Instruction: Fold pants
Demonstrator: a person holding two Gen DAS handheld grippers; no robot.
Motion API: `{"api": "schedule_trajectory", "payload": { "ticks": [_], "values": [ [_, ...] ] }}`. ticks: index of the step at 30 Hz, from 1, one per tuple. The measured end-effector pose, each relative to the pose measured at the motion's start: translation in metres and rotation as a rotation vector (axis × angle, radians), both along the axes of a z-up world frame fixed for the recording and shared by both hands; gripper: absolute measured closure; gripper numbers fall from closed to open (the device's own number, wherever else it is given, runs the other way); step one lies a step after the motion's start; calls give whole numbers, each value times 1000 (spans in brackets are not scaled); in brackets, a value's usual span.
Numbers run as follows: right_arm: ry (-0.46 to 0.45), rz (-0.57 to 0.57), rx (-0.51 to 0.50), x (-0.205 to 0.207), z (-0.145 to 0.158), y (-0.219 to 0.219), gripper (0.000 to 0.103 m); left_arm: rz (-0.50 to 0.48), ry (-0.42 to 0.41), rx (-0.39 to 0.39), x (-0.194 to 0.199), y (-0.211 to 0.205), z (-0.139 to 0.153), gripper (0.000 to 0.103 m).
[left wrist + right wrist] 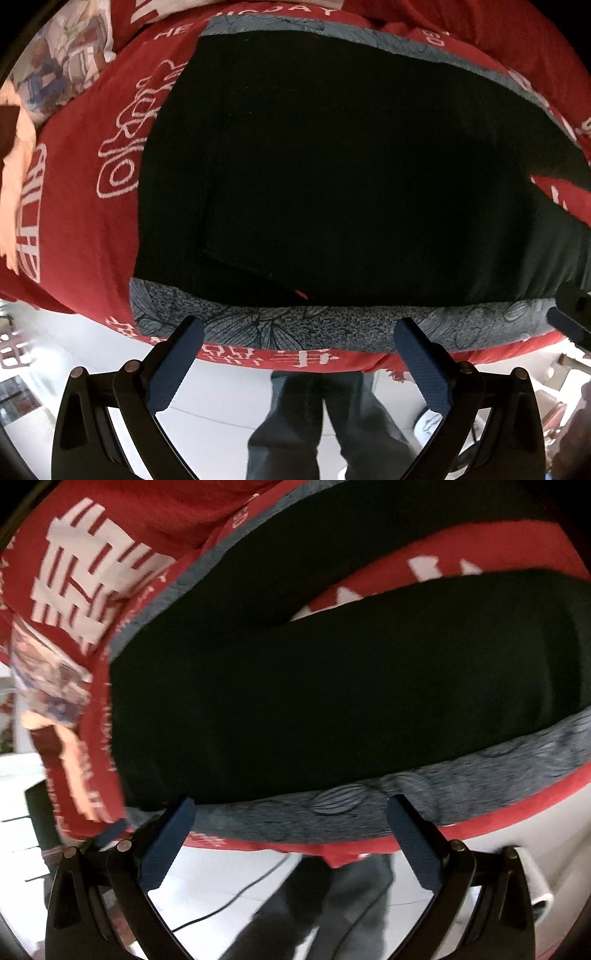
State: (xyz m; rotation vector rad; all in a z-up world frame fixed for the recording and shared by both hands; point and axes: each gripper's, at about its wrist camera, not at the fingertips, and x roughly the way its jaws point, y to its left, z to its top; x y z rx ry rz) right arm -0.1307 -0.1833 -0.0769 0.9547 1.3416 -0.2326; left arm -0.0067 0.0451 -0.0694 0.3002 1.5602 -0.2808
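Dark pants (332, 166) lie spread flat across a grey floral mat (314, 328), filling the middle of both views, waistband or hem hard to tell in this light. At three o'clock in the left view the legs part and a wedge of red blanket (74, 229) shows between them, so no fold looks made yet; this reads as the approach before the first fold. The left gripper (299, 339) hovers at six o'clock over the mat's near edge, fingers spread wide, nothing between them. The right gripper (291, 818) does the same in its own view, wide apart and empty, just short of the cloth. Next move, I'd judge: each goes forward to a near corner or edge of the pants, pinches only the fabric and not the mat, then lifts together. At ten o'clock sits a patterned pillow (62, 55).
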Motion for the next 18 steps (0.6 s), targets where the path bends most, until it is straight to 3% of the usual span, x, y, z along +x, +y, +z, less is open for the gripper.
{"api": "schedule_trajectory", "payload": {
  "ticks": [4, 7, 10, 11, 18],
  "values": [
    [-87, -35, 146, -5, -6, 1, 0, 37, 23, -96, -1, 17, -2, 0],
    [-154, -56, 302, -11, -16, 11, 0, 76, 57, -222, -3, 35, -4, 0],
    [-182, -41, 421, -16, -32, 33, 13, 130, 110, -328, -3, 61, -13, 0],
    [-174, -32, 457, -19, -41, 44, 22, 146, 128, -363, -5, 68, -17, 0],
    [-181, -97, 537, -27, -96, 82, 25, 197, 214, -533, -15, 102, -47, 0]
  ]
}}
